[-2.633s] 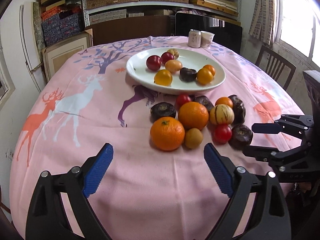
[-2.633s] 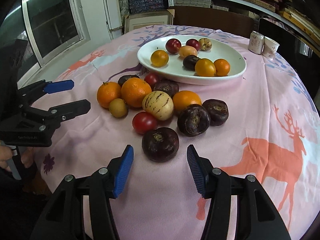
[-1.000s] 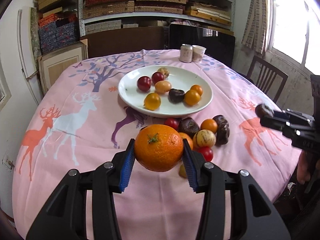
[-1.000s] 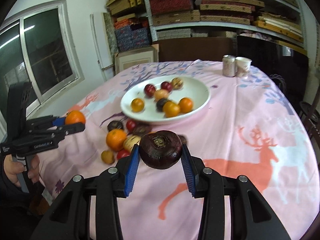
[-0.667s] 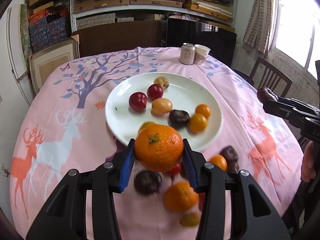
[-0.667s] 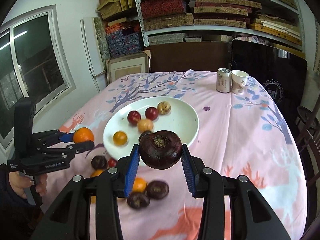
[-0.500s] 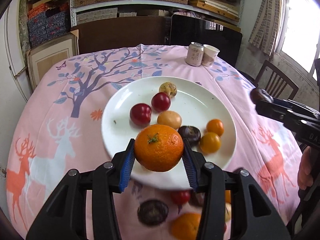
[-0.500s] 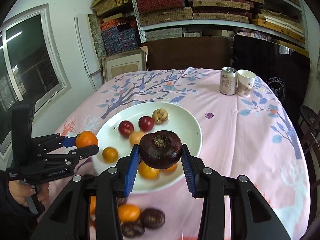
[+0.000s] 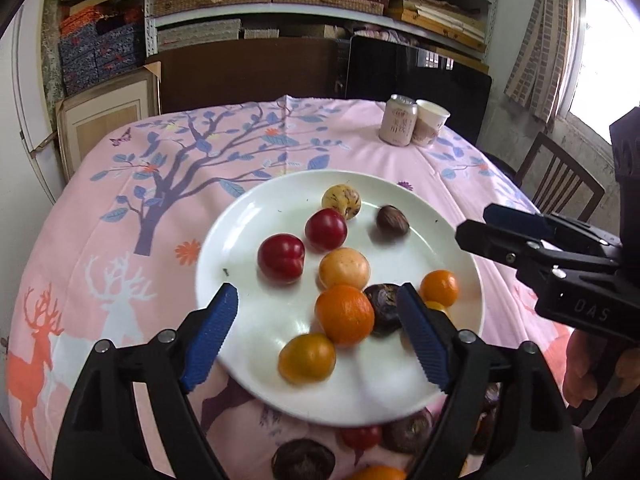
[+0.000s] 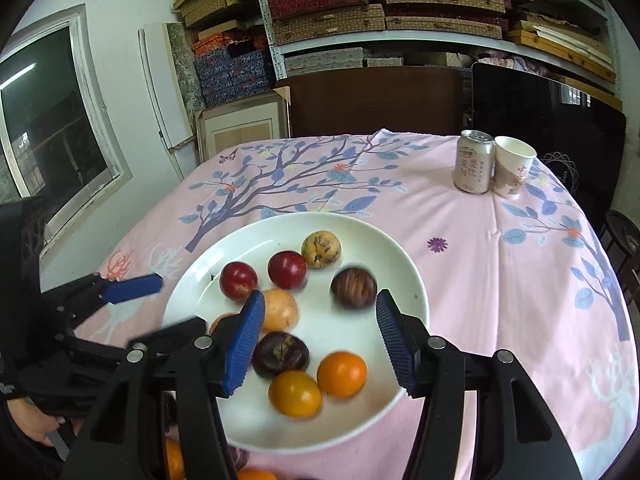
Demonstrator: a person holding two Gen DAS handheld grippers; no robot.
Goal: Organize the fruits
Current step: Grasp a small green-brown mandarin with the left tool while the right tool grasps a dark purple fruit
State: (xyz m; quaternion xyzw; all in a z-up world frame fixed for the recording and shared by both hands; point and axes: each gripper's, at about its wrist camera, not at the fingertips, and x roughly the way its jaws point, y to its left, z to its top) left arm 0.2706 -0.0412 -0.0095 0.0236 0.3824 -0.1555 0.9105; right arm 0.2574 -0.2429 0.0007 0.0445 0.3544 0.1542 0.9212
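A white plate holds several fruits. My left gripper is open above its near side; the big orange lies on the plate between its fingers. My right gripper is open over the plate; the dark purple fruit lies blurred just beyond its fingertips and also shows in the left wrist view. Red plums, a speckled yellow fruit and small oranges lie on the plate.
Several fruits remain on the pink cloth in front of the plate. A drink can and a paper cup stand at the far right. A wooden chair stands beside the table. Shelves line the back wall.
Both grippers opened over the plate. The left let go of the big orange and the right let go of the dark purple fruit; both fruits now lie on the plate.
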